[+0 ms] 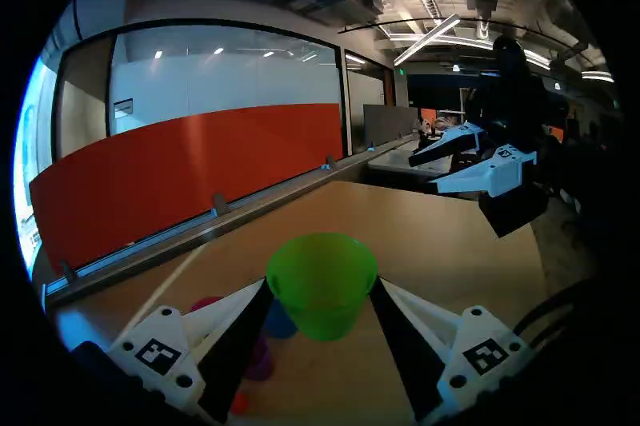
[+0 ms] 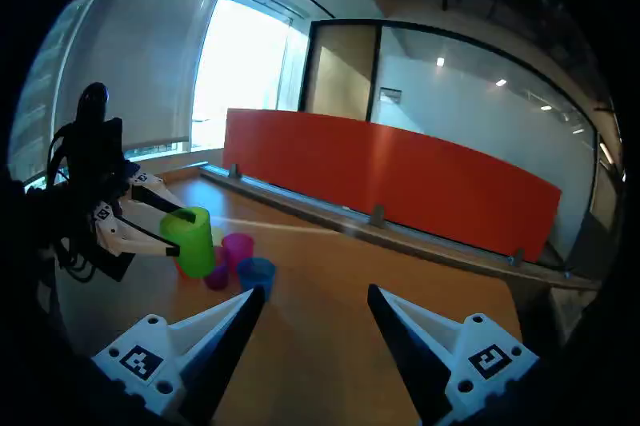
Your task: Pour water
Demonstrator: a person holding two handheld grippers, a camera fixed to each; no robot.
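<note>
A green cup (image 1: 322, 284) sits between the fingers of my left gripper (image 1: 320, 302), held above the wooden table (image 1: 424, 242); both fingers press its sides. The right gripper view shows that same green cup (image 2: 189, 240) lifted and slightly tilted in the left gripper (image 2: 164, 236). Under and beside it stand a blue cup (image 2: 256, 272), a magenta cup (image 2: 238, 248) and a small purple cup (image 2: 216, 276). My right gripper (image 2: 316, 306) is open with nothing between its fingers, and appears at the far right of the left gripper view (image 1: 448, 166).
An orange partition panel (image 2: 384, 178) with a metal rail runs along the table's far edge. The table (image 2: 336, 354) is bare wood in front of my right gripper. Below the green cup lie the blue cup (image 1: 280, 322) and purple cup (image 1: 258, 358).
</note>
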